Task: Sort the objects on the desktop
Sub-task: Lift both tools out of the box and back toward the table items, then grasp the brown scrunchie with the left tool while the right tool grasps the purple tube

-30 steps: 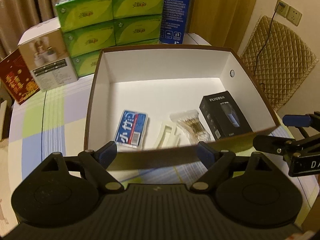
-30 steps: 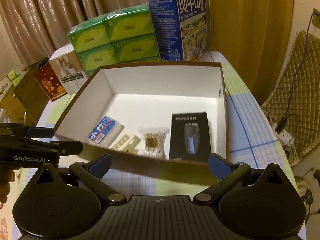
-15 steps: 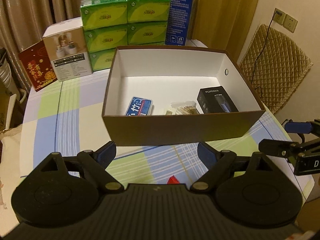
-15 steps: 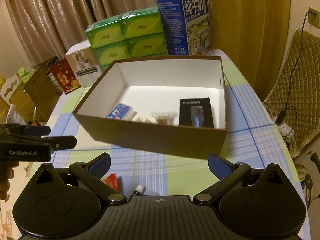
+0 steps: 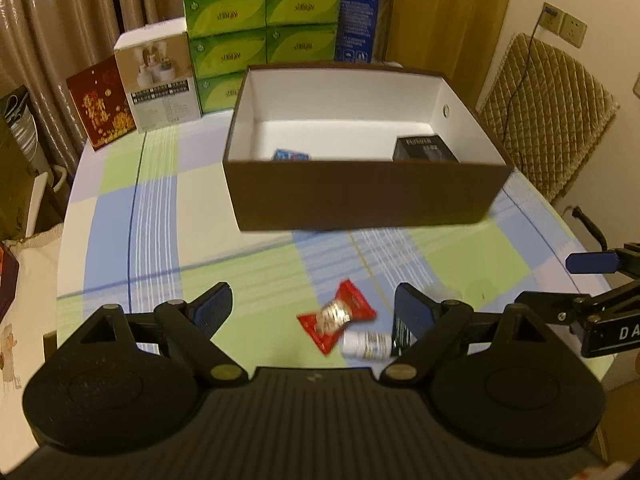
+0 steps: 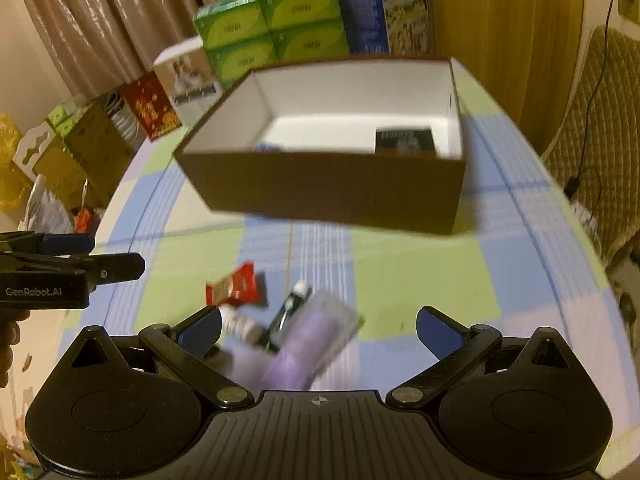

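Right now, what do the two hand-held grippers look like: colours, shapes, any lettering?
Both are matte black. The left hand-held gripper and right hand-held gripper each have two round discs on a ribbed body, silver pivot pins, angled link arms and blue finger pads. Seen side-on, the left one carries white "GenRobot.AI" lettering; the right one's label shows only "DA". No cables are visible.

Warm, dim indoor light washes my views yellow; motion blur smears the right one, and fisheye bends the edges.
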Motion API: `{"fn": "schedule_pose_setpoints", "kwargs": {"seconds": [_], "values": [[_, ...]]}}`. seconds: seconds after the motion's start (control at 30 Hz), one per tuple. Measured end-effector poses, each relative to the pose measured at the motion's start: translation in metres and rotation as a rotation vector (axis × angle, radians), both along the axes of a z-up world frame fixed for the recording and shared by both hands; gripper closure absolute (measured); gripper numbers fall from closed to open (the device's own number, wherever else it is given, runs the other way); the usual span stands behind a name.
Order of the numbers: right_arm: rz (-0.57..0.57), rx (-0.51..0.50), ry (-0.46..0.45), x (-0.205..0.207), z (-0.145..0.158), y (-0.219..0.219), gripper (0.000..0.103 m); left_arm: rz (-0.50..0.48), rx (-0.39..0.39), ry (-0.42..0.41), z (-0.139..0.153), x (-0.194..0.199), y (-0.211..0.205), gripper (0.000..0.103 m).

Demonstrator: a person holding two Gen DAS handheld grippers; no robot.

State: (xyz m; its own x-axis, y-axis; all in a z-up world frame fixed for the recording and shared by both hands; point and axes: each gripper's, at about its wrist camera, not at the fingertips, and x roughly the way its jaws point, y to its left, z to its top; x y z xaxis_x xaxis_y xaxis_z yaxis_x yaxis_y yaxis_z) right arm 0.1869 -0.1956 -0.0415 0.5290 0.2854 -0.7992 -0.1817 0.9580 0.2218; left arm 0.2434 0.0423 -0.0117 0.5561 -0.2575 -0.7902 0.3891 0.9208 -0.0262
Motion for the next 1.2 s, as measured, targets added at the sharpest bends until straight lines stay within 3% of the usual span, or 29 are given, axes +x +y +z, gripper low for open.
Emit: {"fn": "schedule_pose_setpoints", "kwargs": {"seconds": [0.37,0.67,0.83,1.2], "values": [[0.028,0.010,0.077,-0.031,-0.021,0.010,0.002,-0.035,0.024,0.071,-0.024,-0.038,0.008,0.017],[-0.018,0.038,0.139,-0.037,-0.036,0.006,0.002,-0.042,0.075,0.092,-0.044,-0.054,0.012,0.017],[-0.030,0.022,0.167,-0.036,-0.049,0.008,0.002,-0.063,0.067,0.116,-0.057,-0.056,0.014,0.017],[-0.162,0.018,0.199,-0.030,-0.066,-0.012,0.002,-0.135,0.050,0.133,-0.078,-0.047,0.007,0.018]]}}
